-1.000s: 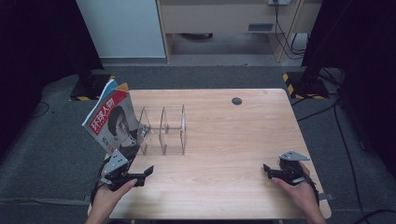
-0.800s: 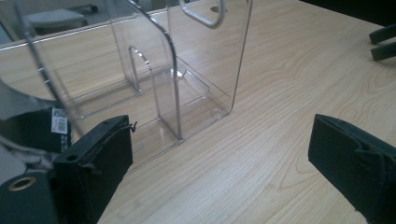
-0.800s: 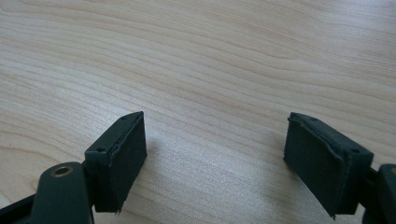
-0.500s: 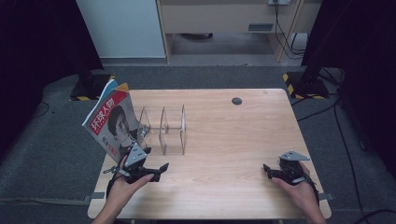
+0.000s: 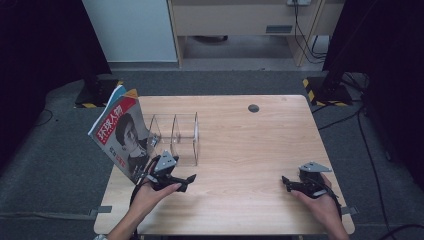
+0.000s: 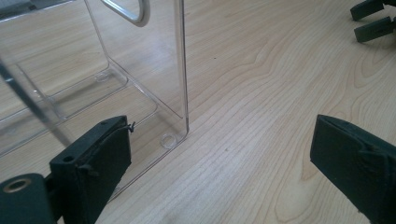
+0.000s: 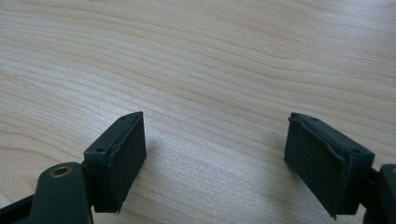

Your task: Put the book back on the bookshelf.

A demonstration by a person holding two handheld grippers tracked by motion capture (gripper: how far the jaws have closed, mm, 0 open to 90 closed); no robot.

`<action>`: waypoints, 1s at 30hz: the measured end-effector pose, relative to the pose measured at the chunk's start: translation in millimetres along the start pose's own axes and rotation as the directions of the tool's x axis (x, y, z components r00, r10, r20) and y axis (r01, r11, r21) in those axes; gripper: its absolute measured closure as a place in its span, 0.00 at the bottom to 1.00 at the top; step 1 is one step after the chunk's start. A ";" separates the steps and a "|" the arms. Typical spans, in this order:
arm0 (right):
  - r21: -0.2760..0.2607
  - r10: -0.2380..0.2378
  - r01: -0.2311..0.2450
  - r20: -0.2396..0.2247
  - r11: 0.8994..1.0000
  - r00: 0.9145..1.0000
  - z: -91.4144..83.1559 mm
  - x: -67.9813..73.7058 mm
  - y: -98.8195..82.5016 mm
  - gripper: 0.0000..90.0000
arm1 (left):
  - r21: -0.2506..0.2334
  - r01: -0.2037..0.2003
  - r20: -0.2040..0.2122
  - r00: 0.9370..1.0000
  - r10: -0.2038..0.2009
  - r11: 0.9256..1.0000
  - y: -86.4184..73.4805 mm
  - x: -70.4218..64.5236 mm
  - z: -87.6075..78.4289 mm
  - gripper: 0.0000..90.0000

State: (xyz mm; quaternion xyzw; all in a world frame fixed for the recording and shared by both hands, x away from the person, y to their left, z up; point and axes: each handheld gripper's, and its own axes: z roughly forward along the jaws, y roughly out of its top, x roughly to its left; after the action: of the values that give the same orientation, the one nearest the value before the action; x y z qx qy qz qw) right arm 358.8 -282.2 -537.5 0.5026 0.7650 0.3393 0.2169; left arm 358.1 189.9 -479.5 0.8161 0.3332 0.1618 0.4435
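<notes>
Wooden tabletop (image 5: 240, 145), light grain, a small dark round plug (image 5: 253, 108) near the far edge.

Clear acrylic rack (image 5: 175, 137) standing on the left half of the tabletop, divided by upright panels into open slots; long axis running left to right across the high view. Slots between the clear panels seen empty. Near corner of the rack (image 6: 180, 126) seen close up in the left gripper view, base flat on the wood, a panel rising straight up.

Magazine (image 5: 122, 134) with a red-banded cover at the left end of the rack, tilted leftward, top edge overhanging the tabletop's left side (whether seated in the end slot or merely leaning against it cannot be told).

Left hand-held gripper (image 5: 190, 178) just in front of the rack's near edge, jaws spread wide, nothing between them; pointing rightward across the tabletop. In its own view, left hand-held gripper (image 6: 219, 163) with one jaw just beside the rack's corner.

Right hand-held gripper (image 5: 285, 181) well apart, near the right front edge, jaws spread over bare wood (image 7: 210, 154), pointing left.
</notes>
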 end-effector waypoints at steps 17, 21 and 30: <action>0.000 -0.002 0.002 0.000 1.000 1.000 0.0 0.1 0.0 0.23 | 0.093 -0.091 0.076 0.994 0.084 0.991 8.5 -28.4 38.1 0.05; 0.001 -0.002 0.002 0.000 1.000 1.000 0.0 0.2 -0.1 0.23 | 0.104 -0.106 0.095 0.991 0.096 0.989 10.8 -34.6 44.3 0.05; -0.001 -0.004 0.004 0.003 1.000 1.000 -0.3 0.8 -0.6 0.23 | 0.136 -0.152 0.124 0.983 0.135 0.979 14.6 -50.9 59.9 0.05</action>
State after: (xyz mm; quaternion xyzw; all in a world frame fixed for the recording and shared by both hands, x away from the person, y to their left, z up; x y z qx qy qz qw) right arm 357.9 -281.8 -537.7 0.5014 0.7655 0.3386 0.2191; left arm 360.5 112.4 -499.0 0.8760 0.2584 0.1222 0.3886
